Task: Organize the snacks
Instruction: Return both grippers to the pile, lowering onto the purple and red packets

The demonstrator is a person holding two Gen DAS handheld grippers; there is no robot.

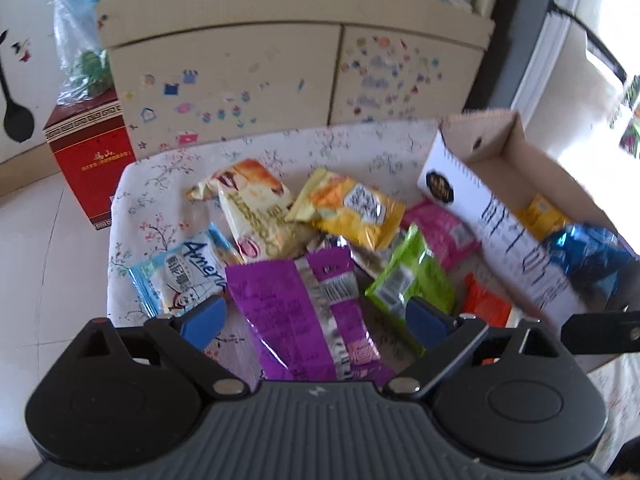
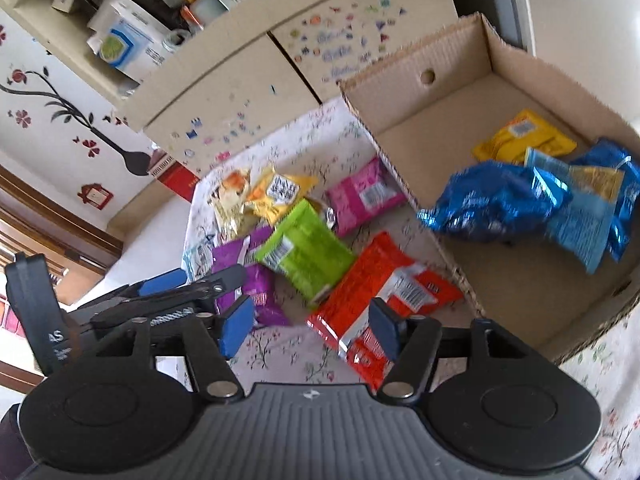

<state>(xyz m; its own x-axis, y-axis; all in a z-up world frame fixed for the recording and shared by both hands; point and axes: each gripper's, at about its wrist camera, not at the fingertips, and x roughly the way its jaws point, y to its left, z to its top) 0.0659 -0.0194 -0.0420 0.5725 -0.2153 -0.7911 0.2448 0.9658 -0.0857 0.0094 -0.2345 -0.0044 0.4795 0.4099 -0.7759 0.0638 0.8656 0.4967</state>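
Several snack packets lie on a floral tablecloth (image 1: 160,184). My left gripper (image 1: 316,316) is open and empty above a purple packet (image 1: 304,304), with a light blue packet (image 1: 180,276) at its left finger and a green packet (image 1: 412,276) at its right. My right gripper (image 2: 310,326) is open and empty, just above an orange-red packet (image 2: 380,280). A cardboard box (image 2: 500,264) on the right holds a yellow packet (image 2: 524,140) and blue packets (image 2: 492,200). The left gripper also shows at left in the right wrist view (image 2: 192,288).
A cream packet (image 1: 256,208), a yellow-orange packet (image 1: 352,208) and a pink packet (image 1: 440,228) lie farther back. A beige cabinet (image 1: 280,76) with stickers stands behind the table. A red box (image 1: 92,152) sits on the floor at left.
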